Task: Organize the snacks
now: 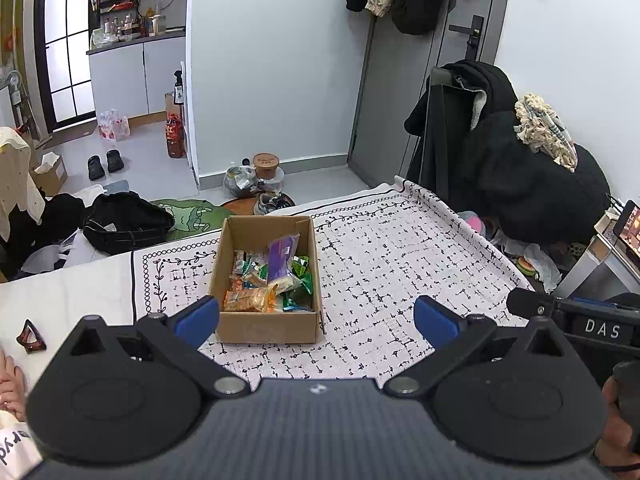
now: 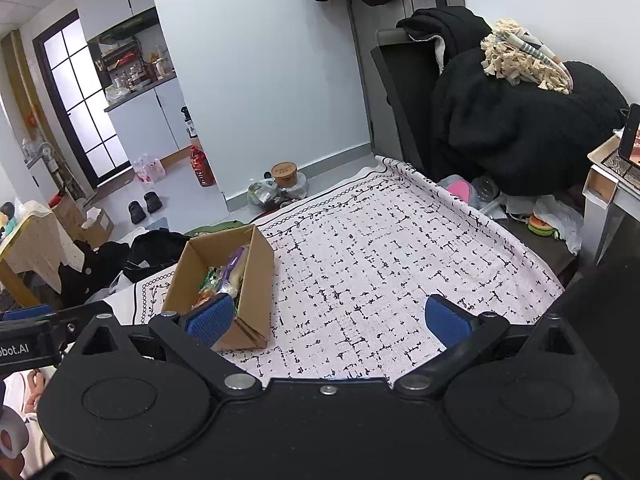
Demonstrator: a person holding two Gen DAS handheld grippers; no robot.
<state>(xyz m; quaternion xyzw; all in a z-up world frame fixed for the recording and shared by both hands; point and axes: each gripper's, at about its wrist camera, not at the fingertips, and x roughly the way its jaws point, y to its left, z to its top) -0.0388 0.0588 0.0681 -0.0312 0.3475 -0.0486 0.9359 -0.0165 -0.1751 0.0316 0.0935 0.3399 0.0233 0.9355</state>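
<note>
A brown cardboard box [image 1: 229,249] stands open on the patterned tablecloth [image 1: 400,256]. Inside lie several snacks: a purple packet [image 1: 281,255], an orange packet [image 1: 249,300] and green wrappers [image 1: 301,271]. My left gripper [image 1: 317,320] is open and empty, held just in front of the box. My right gripper [image 2: 329,319] is open and empty, to the right of the box [image 2: 256,280]; its left finger overlaps the box's near corner in view. The purple packet [image 2: 232,265] shows inside the box.
A brown hair clip [image 1: 30,337] lies on the white table at the left. The right gripper's body [image 1: 576,316] is at the right edge. A chair piled with black clothes [image 2: 520,128] stands beyond the table's far right. The floor beyond holds clutter.
</note>
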